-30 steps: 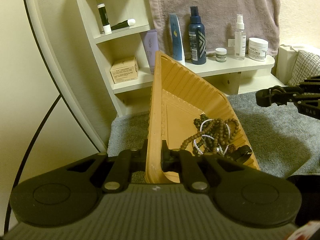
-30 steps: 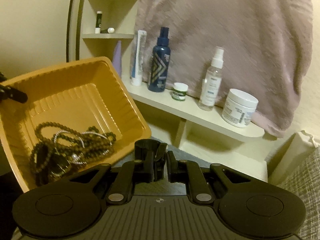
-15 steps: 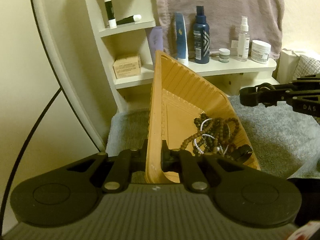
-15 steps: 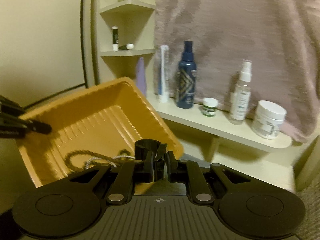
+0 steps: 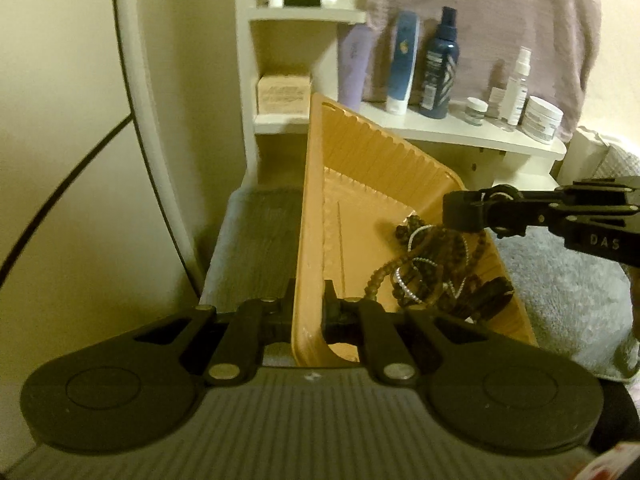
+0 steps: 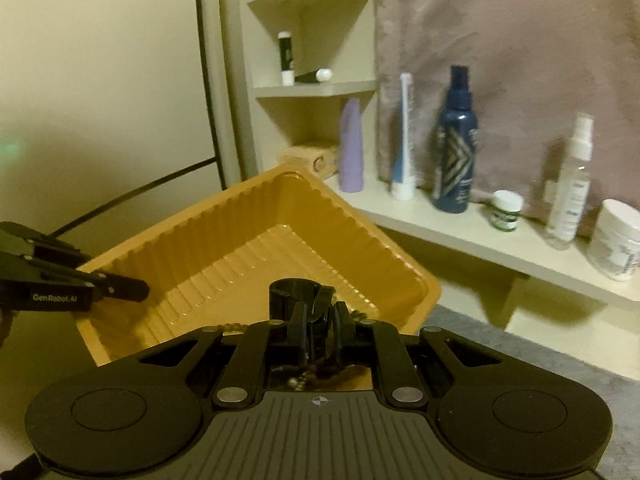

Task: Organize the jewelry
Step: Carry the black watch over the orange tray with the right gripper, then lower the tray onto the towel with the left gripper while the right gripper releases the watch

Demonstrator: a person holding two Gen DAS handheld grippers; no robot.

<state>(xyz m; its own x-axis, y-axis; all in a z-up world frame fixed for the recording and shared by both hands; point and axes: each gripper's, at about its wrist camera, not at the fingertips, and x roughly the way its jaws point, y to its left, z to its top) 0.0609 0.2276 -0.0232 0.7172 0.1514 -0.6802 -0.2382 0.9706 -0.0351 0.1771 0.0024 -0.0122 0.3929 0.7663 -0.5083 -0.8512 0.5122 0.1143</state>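
Observation:
An orange ribbed tray point(image 5: 360, 168) is held up and tilted, with my left gripper point(image 5: 308, 304) shut on its near rim. A tangle of dark bead strands and silver chains point(image 5: 424, 268) lies in the tray's low right corner. My right gripper point(image 5: 460, 210) reaches in from the right and hangs just above that tangle. It is shut on a small black round piece point(image 6: 296, 292); what the piece is I cannot tell. In the right wrist view the tray point(image 6: 240, 240) lies right under my right gripper point(image 6: 320, 312), and the left gripper point(image 6: 136, 290) grips its left rim.
A cream shelf point(image 5: 460, 132) behind the tray carries a dark blue spray bottle point(image 5: 438, 64), tubes, a clear spray bottle and white jars. A mauve towel point(image 6: 500, 40) hangs above it. A grey mat point(image 5: 568, 296) covers the surface below. A curved white frame point(image 5: 160, 160) stands at the left.
My right gripper has swung left from beside the tray to over the jewelry pile, still closed on the black piece. The tray in my left gripper has shifted slightly and rolled a little.

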